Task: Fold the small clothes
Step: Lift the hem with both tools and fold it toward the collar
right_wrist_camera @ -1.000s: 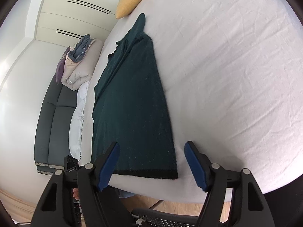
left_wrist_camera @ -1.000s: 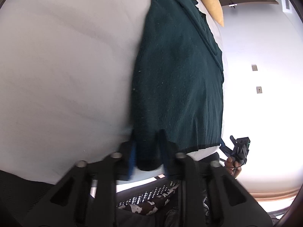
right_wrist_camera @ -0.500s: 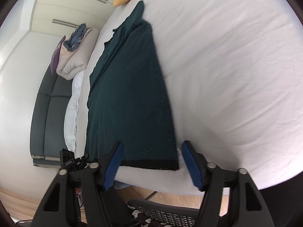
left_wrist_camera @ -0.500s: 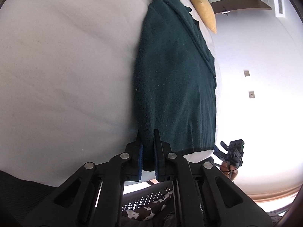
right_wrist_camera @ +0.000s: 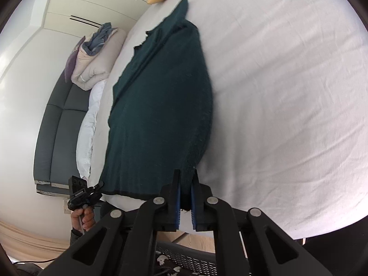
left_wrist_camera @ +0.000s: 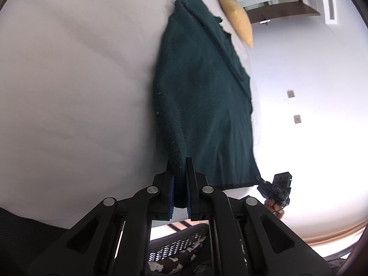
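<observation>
Gripping the dark green garment (left_wrist_camera: 202, 105) at its near hem corners, I have both claws pinched onto the cloth: left gripper (left_wrist_camera: 179, 168) on one corner, right gripper (right_wrist_camera: 185, 179) on the other, blue pads pressed to the knit. The garment lies lengthwise on the white bed sheet (right_wrist_camera: 287, 92), its far end near a yellow pillow (left_wrist_camera: 237, 26).

Dark green knit sweater (left_wrist_camera: 202, 105) stretched lengthwise on white bed, hem corners lifted, pinched
</observation>
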`<state>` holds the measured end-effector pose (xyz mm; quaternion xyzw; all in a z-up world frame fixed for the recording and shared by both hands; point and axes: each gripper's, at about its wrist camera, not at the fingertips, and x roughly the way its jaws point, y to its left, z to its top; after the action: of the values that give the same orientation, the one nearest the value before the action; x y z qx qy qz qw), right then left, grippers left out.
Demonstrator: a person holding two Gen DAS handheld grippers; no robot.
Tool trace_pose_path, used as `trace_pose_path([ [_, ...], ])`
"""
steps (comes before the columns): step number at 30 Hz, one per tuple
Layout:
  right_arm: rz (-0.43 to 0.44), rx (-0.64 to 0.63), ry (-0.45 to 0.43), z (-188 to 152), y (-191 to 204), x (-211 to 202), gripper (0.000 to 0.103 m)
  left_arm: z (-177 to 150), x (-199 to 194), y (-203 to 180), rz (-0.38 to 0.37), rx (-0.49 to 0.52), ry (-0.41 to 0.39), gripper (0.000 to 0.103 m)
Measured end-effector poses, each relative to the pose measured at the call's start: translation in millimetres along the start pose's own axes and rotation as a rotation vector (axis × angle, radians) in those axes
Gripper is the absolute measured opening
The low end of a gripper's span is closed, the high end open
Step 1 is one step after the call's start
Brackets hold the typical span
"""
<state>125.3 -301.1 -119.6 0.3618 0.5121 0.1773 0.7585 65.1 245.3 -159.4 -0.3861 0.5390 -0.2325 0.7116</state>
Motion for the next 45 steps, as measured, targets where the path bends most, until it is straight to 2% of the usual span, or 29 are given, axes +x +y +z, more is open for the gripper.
trace_pose_path([
  [5, 0.041, -0.021, -0.023, 12, 15, -3, 0.007, 8, -12, -11, -0.057, 0.002, -0.056, 0.006],
  [12, 0.103, -0.046, -0.078, 48, 45, -4, 0.007, 37, -28, -35, -0.133, 0.012, -0.147, 0.006],
  [18, 0.114, -0.091, -0.097, 78, 71, 2, 0.007, 64, -30, -48, -0.152, 0.007, -0.193, 0.006],
  [30, 0.109, -0.085, -0.166, 164, 92, 30, 0.007, 157, -23, -88, -0.13, 0.035, -0.274, 0.004],
  [36, 0.085, -0.085, -0.187, 205, 93, 51, 0.007, 212, -8, -95, -0.09, 0.036, -0.294, 0.003],
  [39, 0.075, -0.077, -0.195, 220, 90, 58, 0.007, 229, 8, -95, -0.063, 0.041, -0.276, 0.003],
  [45, 0.045, -0.072, -0.211, 244, 86, 67, 0.007, 264, 16, -91, -0.054, 0.022, -0.304, 0.002],
])
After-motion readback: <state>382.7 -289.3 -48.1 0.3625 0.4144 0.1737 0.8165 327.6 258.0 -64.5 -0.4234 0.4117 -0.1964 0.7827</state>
